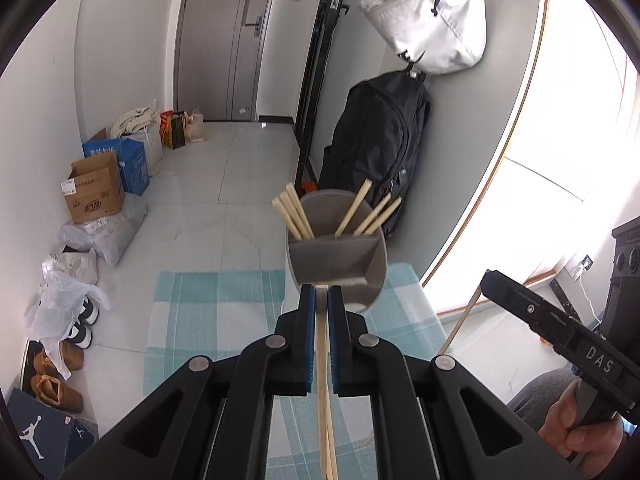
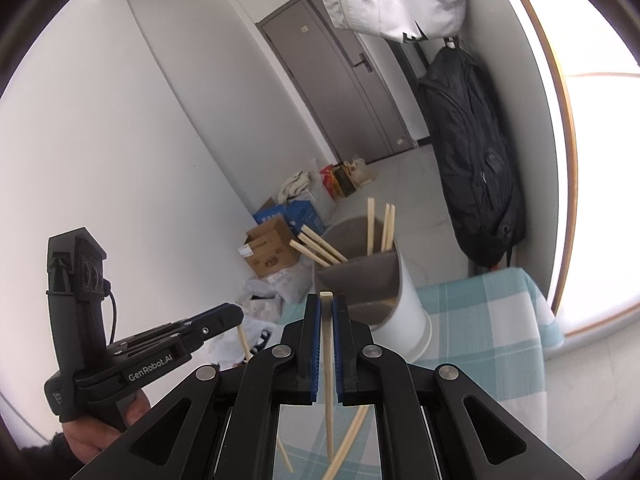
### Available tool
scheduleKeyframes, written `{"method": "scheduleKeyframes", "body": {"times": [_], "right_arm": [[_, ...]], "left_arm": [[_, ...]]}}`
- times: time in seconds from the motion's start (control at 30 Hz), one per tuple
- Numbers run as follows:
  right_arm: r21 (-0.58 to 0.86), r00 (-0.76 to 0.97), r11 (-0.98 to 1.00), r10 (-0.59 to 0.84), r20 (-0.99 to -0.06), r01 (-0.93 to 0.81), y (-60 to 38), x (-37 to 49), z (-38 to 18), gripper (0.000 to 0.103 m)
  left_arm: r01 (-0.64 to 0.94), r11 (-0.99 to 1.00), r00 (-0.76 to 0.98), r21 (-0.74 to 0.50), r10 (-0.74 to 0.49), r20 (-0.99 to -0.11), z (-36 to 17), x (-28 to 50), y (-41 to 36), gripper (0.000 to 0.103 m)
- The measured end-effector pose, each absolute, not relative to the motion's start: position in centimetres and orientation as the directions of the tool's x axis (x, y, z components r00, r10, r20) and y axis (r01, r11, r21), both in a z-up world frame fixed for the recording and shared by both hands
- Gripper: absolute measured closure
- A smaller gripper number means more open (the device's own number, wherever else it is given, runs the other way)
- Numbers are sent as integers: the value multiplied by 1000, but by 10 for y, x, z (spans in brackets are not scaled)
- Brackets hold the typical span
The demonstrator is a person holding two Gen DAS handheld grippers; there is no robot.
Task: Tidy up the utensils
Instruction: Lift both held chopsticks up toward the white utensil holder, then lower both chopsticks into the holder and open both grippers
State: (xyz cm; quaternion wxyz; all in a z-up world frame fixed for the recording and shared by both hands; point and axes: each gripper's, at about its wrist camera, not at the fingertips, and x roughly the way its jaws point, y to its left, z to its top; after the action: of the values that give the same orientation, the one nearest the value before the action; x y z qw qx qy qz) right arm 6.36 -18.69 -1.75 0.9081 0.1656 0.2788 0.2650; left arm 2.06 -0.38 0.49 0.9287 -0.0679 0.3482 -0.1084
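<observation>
A: Left wrist view, item one?
B: Left gripper [image 1: 321, 292], jaws closed on a wooden chopstick [image 1: 323, 380] that runs back between the blue pads [image 1: 307, 340]. Its tip sits just at the near rim of the grey divided holder [image 1: 338, 258].
A: Holder contents?
B: A cluster of chopsticks leaning left [image 1: 292, 214] in the back left compartment; three leaning right [image 1: 370, 214] in the back right one. The holder stands on a teal checked cloth [image 1: 208, 300].
A: Anything else in that view?
B: Right gripper [image 1: 486, 280] at the right edge, held in a hand [image 1: 576, 428], with a chopstick [image 1: 464, 316] slanting below its tip.
A: Right wrist view?
B: Right gripper [image 2: 326, 300], jaws closed on an upright chopstick [image 2: 328, 360], near the holder [image 2: 360, 276], whose outer wall is white. Loose chopsticks [image 2: 348, 444] lie on the cloth [image 2: 480, 320] beneath. Left gripper [image 2: 236, 314] at left, also with a chopstick [image 2: 243, 340] at its tip.
</observation>
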Motion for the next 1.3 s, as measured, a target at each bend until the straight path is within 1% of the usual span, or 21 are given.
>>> {"method": "scheduleKeyframes", "body": {"times": [0.2,0.33,0.6,0.67,0.8,1.03,1.3], "right_arm": [[434,718,802,578,-389,-411,-182,78,19,98],[425,721,801,580,-379,-421,-180,93,37,98],[408,720,806,578,-384,-429,-178,135,68,98],[404,727,807,576,-375,-431,-179,145,74,98],[397,746,814,563,-356,-425,-181,167,85,98],[381,772,834,530,-351,-399,-180,202,88,98],[318,800,863,492,-343,-393,-168,220,81,98]], "left_arm": [[159,961,762,-225,-264,-592,36,38,1,101],[161,958,763,-239,-274,-585,46,51,0,101],[175,949,777,-262,-296,-555,73,88,-3,101],[174,945,781,-277,-304,-546,78,96,-2,101],[172,948,800,-268,-293,-523,89,117,-3,101],[146,946,814,-288,-280,-509,89,152,-1,101],[108,953,828,-284,-244,-504,69,174,5,101]]}}
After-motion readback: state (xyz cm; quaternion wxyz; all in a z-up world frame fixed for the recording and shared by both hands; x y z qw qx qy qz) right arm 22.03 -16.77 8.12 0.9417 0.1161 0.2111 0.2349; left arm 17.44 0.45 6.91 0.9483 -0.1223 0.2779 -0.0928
